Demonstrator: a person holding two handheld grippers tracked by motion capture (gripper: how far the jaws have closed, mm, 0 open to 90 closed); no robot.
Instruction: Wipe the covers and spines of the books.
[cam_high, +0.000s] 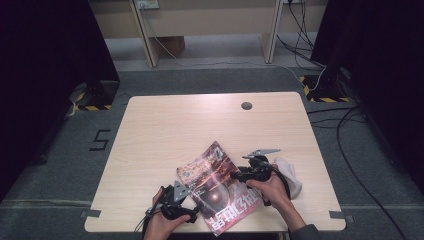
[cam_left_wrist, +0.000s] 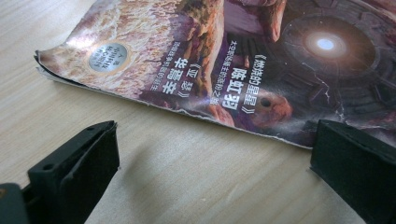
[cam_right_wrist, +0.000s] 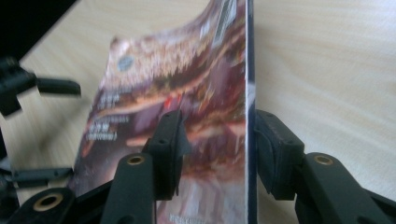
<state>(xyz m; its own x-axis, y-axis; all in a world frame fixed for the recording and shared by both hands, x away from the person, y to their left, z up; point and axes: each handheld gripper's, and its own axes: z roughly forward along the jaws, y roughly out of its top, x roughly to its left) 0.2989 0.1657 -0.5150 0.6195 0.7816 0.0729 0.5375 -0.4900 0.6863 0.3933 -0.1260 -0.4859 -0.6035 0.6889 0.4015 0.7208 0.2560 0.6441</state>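
Observation:
A magazine (cam_high: 210, 180) with a dark reddish space-scene cover lies on the pale wooden table (cam_high: 165, 130), near its front edge. My left gripper (cam_high: 192, 210) rests at the magazine's left side. In the left gripper view it (cam_left_wrist: 210, 158) is open wide over bare wood, with the magazine's worn edge (cam_left_wrist: 187, 109) just ahead of the jaws. My right gripper (cam_high: 236, 175) reaches the magazine's right side. In the right gripper view it (cam_right_wrist: 217, 144) is open, with the magazine's spine edge (cam_right_wrist: 247, 93) standing between the jaws. One jaw is over the cover and the other is beside the spine.
A crumpled white cloth (cam_high: 292, 180) lies just right of the right hand. A grey round cap (cam_high: 246, 105) sits in the tabletop near the far edge. Cables run over the floor at the right. The table's front edge is close under both hands.

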